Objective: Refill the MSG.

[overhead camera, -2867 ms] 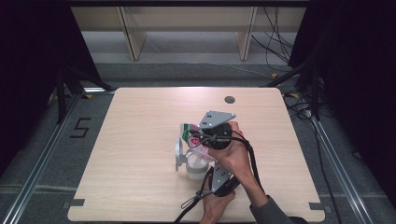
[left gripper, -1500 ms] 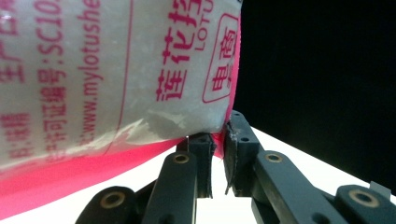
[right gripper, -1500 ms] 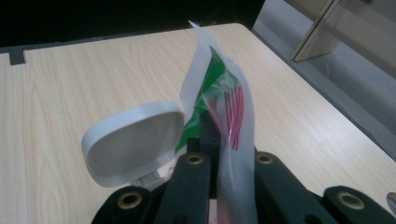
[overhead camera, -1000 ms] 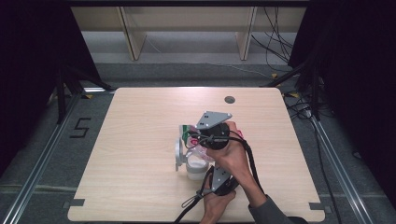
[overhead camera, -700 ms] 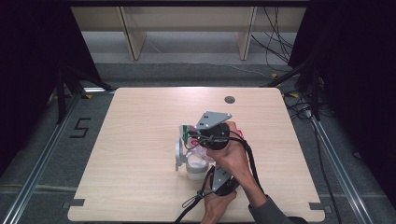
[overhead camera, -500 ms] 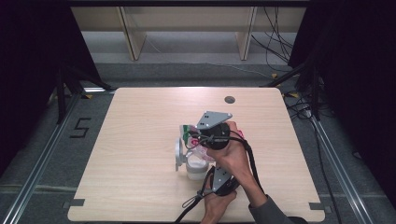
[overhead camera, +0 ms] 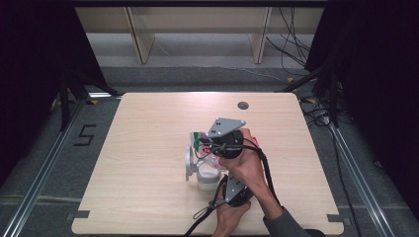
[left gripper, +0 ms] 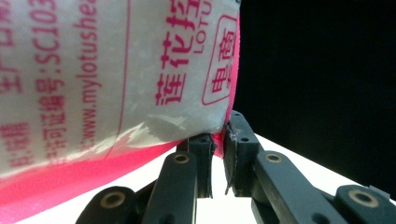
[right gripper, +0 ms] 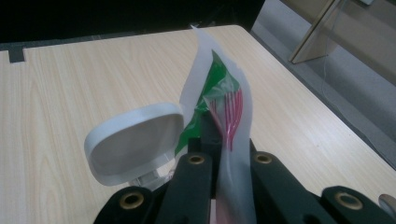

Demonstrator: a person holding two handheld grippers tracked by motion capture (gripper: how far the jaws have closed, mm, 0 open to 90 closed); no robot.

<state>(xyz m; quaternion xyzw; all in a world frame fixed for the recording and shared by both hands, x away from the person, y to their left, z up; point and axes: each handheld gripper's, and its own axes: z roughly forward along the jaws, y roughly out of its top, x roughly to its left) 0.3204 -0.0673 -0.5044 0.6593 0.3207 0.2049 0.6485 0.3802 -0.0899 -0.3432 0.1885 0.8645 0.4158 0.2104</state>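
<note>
A plastic bag [overhead camera: 213, 148] was held up near the middle of the table [overhead camera: 148, 128], just above a white container [overhead camera: 207, 177] whose hinged lid [right gripper: 133, 142] stood open. The bag was seen to be translucent white, printed with pink lettering and a pink lower border, with a green patch near its top. Its pink edge was pinched between the closed jaws of the left gripper [left gripper: 218, 144]. Its top film was clamped by the right gripper [right gripper: 224, 140], likewise closed on it.
</note>
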